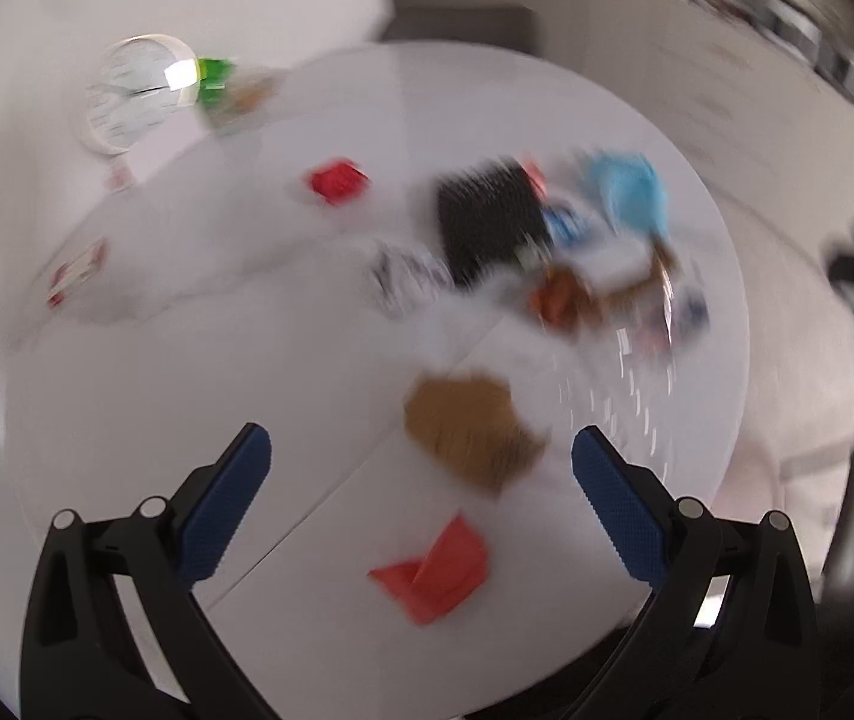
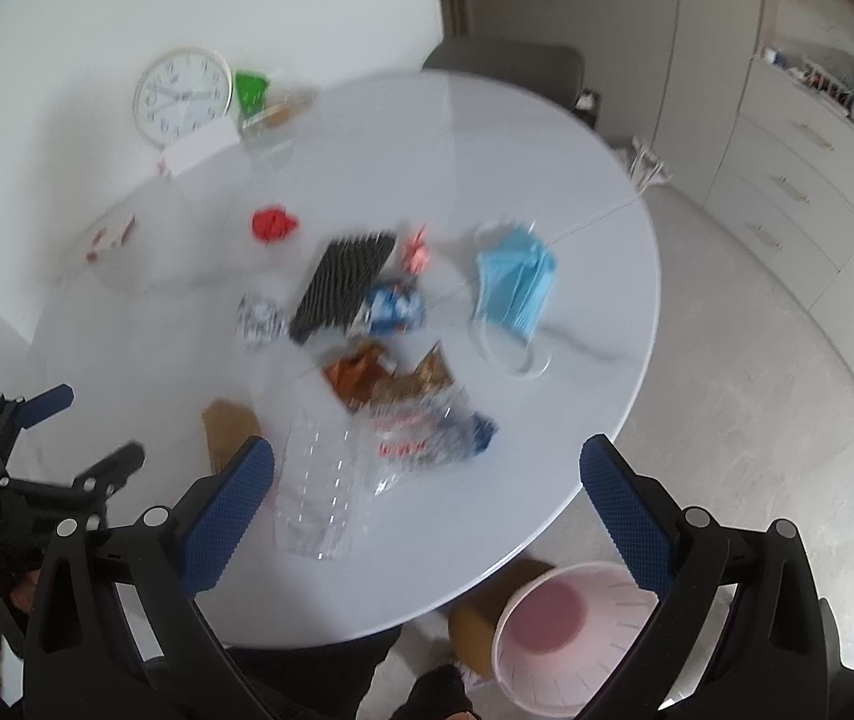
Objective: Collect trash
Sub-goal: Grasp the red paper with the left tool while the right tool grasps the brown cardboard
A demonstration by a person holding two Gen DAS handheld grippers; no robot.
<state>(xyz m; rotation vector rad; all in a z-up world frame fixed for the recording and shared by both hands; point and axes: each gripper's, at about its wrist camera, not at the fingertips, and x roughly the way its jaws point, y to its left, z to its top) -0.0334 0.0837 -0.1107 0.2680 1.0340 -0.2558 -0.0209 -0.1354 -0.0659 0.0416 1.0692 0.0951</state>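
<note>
Trash lies scattered on a round white table: a blue face mask, a black ridged tray, a crumpled red scrap, a clear plastic wrapper, snack wrappers and a brown paper piece. In the blurred left wrist view the brown paper and a red wrapper lie between the open fingers of my left gripper. My right gripper is open and empty above the table's near edge. The left gripper shows at left in the right wrist view.
A pink-white bin stands on the floor below the table's near edge. A wall clock leans at the table's far left beside a green packet. A chair stands behind the table. Cabinets line the right wall.
</note>
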